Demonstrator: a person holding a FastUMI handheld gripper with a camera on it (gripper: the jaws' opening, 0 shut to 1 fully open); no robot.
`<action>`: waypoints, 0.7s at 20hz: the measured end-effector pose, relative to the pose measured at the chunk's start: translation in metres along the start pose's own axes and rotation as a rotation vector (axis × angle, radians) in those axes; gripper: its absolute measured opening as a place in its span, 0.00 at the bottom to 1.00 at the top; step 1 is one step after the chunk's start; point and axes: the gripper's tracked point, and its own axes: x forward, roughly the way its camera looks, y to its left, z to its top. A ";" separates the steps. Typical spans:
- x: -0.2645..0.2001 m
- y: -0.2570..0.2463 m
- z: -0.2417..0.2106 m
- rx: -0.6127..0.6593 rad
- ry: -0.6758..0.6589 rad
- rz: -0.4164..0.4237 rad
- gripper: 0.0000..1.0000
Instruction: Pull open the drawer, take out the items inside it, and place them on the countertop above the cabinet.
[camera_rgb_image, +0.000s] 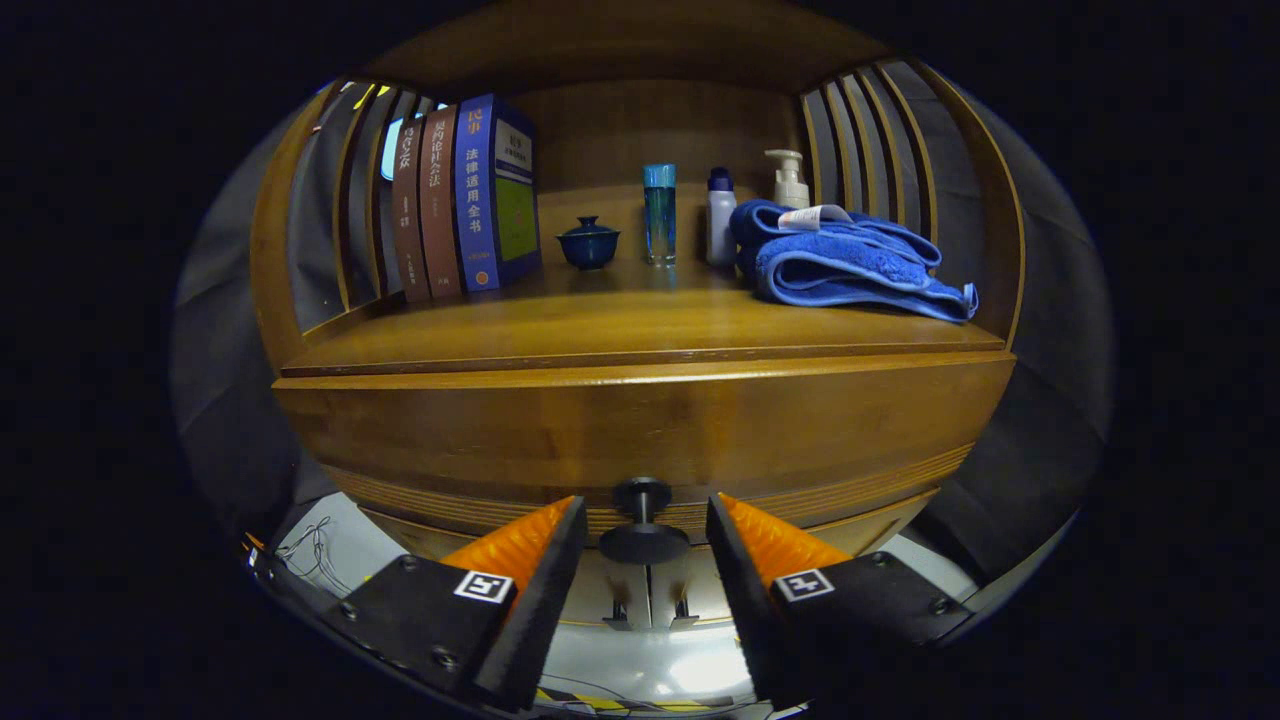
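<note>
Gripper (644, 520) fingers stand apart, flanking the dark round drawer knob (643, 541) without touching; its stem points straight at the camera. Closed wooden drawer front (640, 430) runs horizontally beneath the wooden countertop (620, 330). On top: three upright books (460, 195), one lidded blue cup (588, 243), three bottles (660, 213), one folded blue towel (850, 265).

You have three books (455, 200), one lidded cup (588, 243), three bottles (659, 213), one blue towel (850, 265), one drawer knob (642, 520), and two fingers (530, 565) standing apart.
</note>
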 end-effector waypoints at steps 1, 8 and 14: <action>0.002 0.001 0.000 0.011 0.000 0.009 0.75; 0.001 0.001 -0.003 -0.054 0.018 0.010 0.38; -0.018 0.000 -0.012 -0.062 0.052 0.013 0.38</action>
